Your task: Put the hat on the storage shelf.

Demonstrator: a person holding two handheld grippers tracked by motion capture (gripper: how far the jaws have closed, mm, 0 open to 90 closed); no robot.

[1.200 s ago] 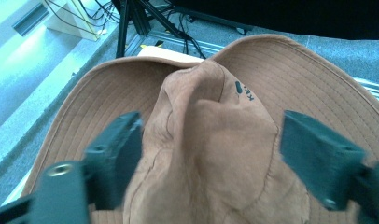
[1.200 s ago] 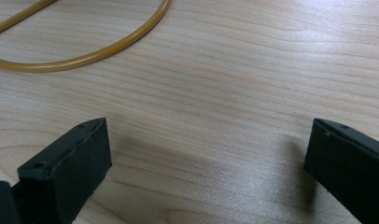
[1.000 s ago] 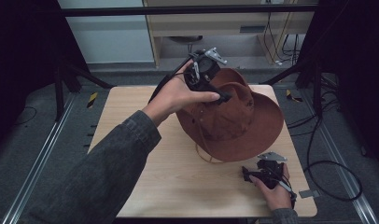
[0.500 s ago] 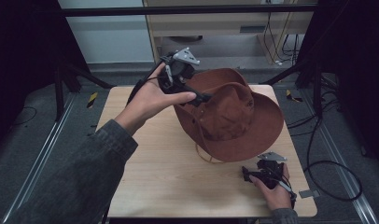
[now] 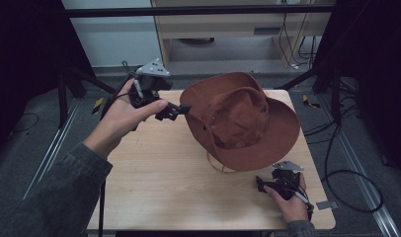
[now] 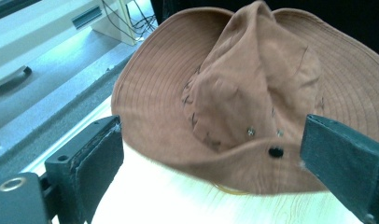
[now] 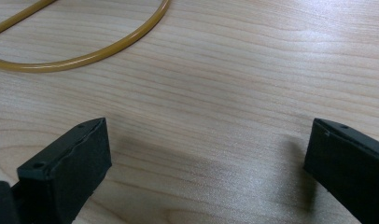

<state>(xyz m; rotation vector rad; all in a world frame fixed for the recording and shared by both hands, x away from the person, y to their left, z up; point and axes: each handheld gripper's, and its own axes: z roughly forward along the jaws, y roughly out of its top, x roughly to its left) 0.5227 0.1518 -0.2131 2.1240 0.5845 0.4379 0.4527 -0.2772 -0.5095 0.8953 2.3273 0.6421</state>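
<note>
Hat (image 5: 240, 121) is what my left gripper (image 5: 176, 110) faces, jaws spread wide and empty just beside its brim. One brown hat lies crown-up on the table (image 5: 159, 182), toward the far right. My right gripper (image 5: 267, 185) rests near the front edge, jaws wide, beside one yellow cord (image 7: 85, 56).

The hat (image 5: 240, 121) sits on the desk (image 5: 154, 173) toward its far right part, its brim reaching near the right edge. The left tool (image 5: 176, 109) hangs just left of the hat's brim, over the desk's far left part — jaws apart. A cord (image 5: 219, 167) loops out on the desk from the hat's near side. The right tool (image 5: 261, 183) rests at the near right corner, just before the brim, the cord loop beyond its spread jaws.
</note>
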